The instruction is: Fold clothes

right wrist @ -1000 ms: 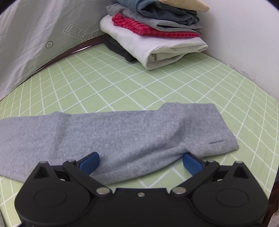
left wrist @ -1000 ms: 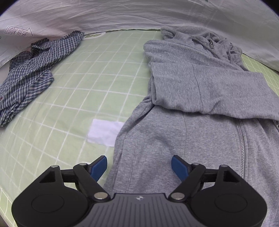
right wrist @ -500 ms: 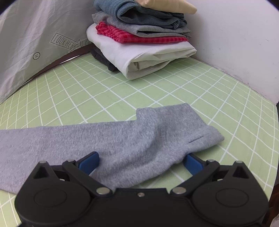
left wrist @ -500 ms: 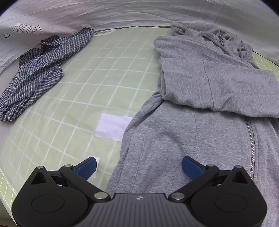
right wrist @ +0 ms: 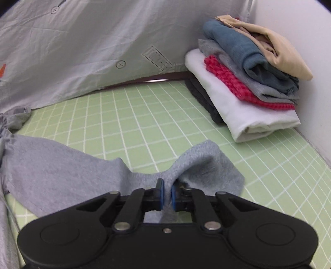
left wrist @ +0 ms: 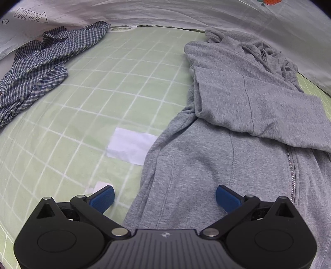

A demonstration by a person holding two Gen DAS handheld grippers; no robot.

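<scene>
The right hand-held gripper (right wrist: 166,194) is closing on the grey hoodie's sleeve (right wrist: 198,165), cloth bunched between its pads; carry it across the hoodie body (left wrist: 206,165), below the left hand-held gripper (left wrist: 164,195), whose jaws gape, keeping the cuff flat.

Bench (left wrist: 128,87): covered by a light green mat with a white grid. White paper slip (left wrist: 132,145) lying flat on the mat; a smaller white scrap (left wrist: 100,186) near it. Wrinkled pale sheet (right wrist: 82,47) as backdrop, printed with a boxed arrow label (left wrist: 31,18) and circled plus marks. Plain white wall (right wrist: 300,41) at the right side.
</scene>
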